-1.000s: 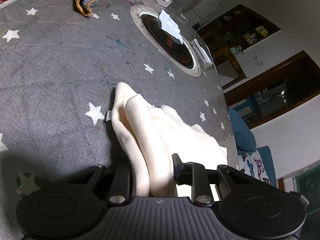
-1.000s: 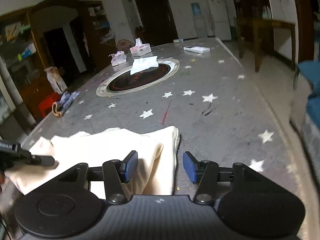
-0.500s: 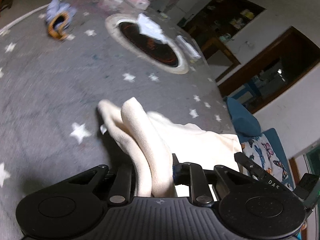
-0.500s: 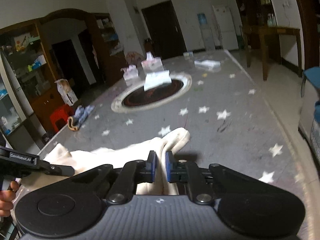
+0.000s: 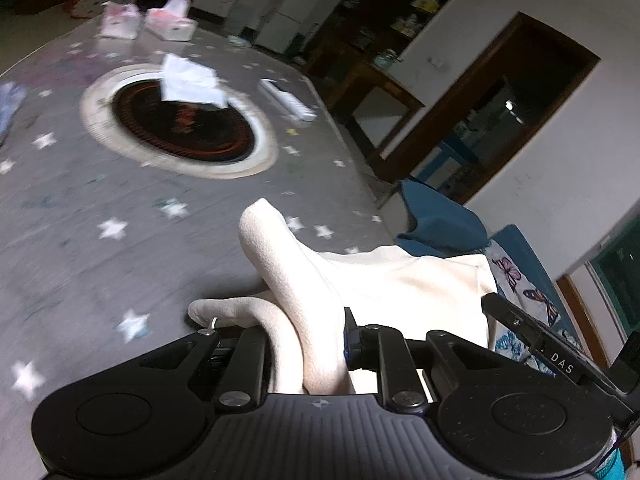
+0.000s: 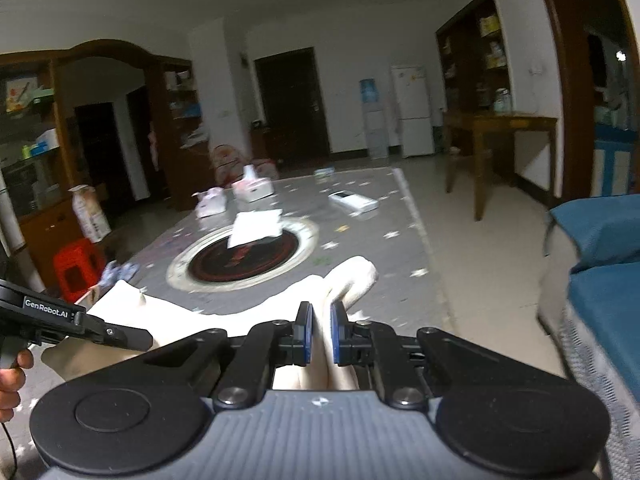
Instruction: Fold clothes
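Note:
A cream garment (image 5: 400, 284) hangs stretched between both grippers above the grey star-patterned table (image 5: 80, 208). My left gripper (image 5: 306, 344) is shut on one bunched end of it; a fold sticks up past the fingers. My right gripper (image 6: 320, 328) is shut on the other end of the cream garment (image 6: 240, 308), which stretches left toward the other gripper's body (image 6: 80, 320). The right gripper's body shows at the right edge of the left wrist view (image 5: 552, 352).
A round dark hot-plate inset (image 5: 180, 120) with a white tissue (image 5: 188, 80) on it sits mid-table. Tissue boxes (image 5: 168, 24) and a white remote (image 5: 286, 98) lie at the far end. A blue sofa (image 6: 600, 280) stands right of the table. A red stool (image 6: 76, 268) stands on the left.
The right gripper closed on the garment's end. Both grippers rose and lifted the garment off the table; the views tilted up toward the room.

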`<state>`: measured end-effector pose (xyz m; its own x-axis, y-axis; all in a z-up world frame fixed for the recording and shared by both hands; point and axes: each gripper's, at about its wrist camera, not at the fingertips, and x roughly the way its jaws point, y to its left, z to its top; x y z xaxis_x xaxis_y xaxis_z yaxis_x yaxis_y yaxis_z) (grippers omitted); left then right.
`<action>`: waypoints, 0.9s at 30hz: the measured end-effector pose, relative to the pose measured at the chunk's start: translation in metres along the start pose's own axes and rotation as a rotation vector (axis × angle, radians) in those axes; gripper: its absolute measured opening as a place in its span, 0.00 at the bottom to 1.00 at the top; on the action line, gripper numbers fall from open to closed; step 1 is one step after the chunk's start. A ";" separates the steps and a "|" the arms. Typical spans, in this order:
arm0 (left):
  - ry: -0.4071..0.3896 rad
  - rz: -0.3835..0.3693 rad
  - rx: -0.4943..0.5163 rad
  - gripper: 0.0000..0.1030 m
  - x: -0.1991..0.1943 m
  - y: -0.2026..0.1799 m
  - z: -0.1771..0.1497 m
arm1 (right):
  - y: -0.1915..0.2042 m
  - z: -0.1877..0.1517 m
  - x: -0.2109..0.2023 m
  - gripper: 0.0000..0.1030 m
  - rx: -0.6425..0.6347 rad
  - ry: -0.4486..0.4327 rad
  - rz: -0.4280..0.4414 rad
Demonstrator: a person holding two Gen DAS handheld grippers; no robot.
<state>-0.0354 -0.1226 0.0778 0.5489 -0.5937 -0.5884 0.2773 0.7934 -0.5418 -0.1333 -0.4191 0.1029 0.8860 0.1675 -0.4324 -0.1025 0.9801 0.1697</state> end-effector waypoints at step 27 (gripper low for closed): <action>0.077 0.274 0.250 0.73 0.089 -0.007 0.009 | -0.044 -0.036 0.050 0.13 0.011 0.121 -0.112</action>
<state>0.0180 -0.1799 0.0348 0.5709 -0.3557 -0.7400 0.3174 0.9268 -0.2007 -0.1010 -0.4497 0.0419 0.8306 0.0697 -0.5525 -0.0010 0.9923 0.1236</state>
